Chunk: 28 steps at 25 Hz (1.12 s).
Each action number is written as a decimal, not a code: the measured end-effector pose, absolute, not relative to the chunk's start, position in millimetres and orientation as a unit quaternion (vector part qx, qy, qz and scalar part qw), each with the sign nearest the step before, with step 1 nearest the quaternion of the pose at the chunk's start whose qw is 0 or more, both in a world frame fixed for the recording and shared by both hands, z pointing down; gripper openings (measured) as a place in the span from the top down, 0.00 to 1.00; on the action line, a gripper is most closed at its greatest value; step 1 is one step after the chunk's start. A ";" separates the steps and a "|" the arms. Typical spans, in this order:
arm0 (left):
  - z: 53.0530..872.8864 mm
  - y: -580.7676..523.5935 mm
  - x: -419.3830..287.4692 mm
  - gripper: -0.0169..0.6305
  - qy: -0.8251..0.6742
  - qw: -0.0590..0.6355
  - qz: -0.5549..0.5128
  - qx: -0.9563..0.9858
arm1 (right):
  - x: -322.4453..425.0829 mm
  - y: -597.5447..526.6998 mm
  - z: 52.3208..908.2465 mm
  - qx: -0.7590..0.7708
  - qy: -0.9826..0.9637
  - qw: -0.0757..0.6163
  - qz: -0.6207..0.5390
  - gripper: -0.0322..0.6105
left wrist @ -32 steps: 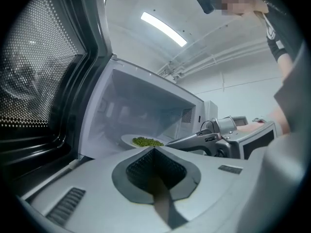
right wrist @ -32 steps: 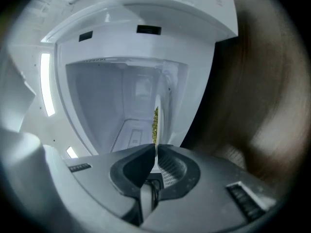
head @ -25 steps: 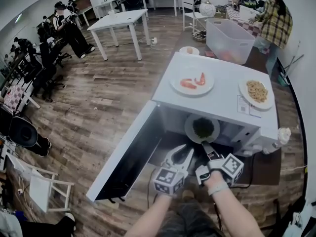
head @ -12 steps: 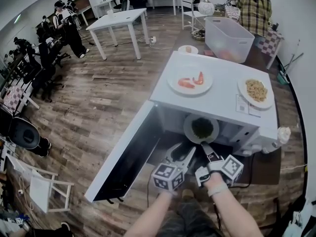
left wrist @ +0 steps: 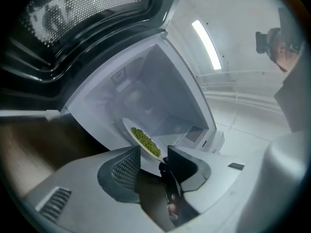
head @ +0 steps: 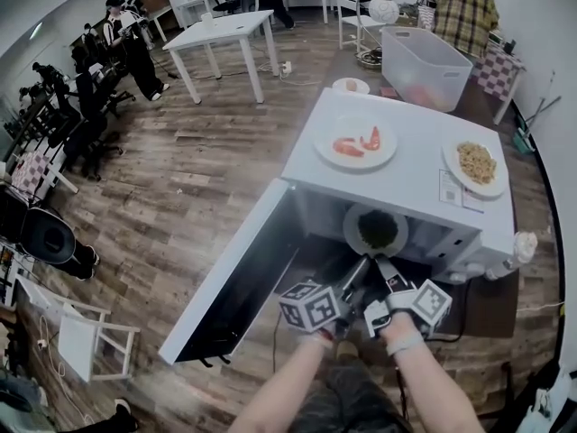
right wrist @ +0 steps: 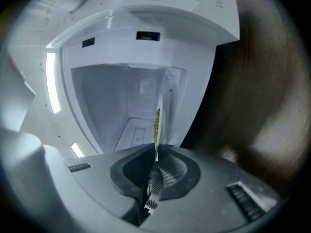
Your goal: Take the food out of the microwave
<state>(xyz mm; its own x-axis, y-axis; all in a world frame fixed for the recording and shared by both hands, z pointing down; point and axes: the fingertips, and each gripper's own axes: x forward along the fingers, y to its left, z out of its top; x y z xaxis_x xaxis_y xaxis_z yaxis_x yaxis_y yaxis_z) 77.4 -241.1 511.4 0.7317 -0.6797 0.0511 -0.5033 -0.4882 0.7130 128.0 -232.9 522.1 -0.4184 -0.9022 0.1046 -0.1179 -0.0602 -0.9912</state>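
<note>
Just ahead of both grippers: microwave (head: 416, 180), cavity open, door (head: 236, 282) swung out on the left gripper's (left wrist: 153, 154) left side.

Right gripper (right wrist: 155, 157): jaws closed down on the near rim of the plate (right wrist: 160, 108). The rim is seen edge-on, pinched between the pads. The plate sits at the cavity mouth, straight ahead of this gripper, with green food (head: 378, 229) in its middle.

Left gripper: close beside the right one, on its left, pointing into the cavity. Jaws opening. The plate's near edge shows in the gap at the tips, pads not pressing on it. The right gripper's dark finger lies against the left gripper's right jaw.

Beyond the grippers, on the microwave's top: shrimp plate (head: 355, 142) ahead of the left gripper, noodle plate (head: 475, 163) off to the right gripper's right. The two stand well apart.
</note>
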 end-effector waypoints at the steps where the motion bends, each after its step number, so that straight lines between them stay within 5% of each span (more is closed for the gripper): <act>1: 511.2 -241.6 78.1 0.69 -0.343 0.379 -0.123 0.851 | 128.0 -232.2 521.8 -0.425 0.599 0.331 -0.592 0.92; 28: 522.2 -245.3 76.4 0.82 -0.347 0.445 -0.160 0.810 | 120.5 -225.9 531.3 -0.408 0.612 0.313 -0.601 0.92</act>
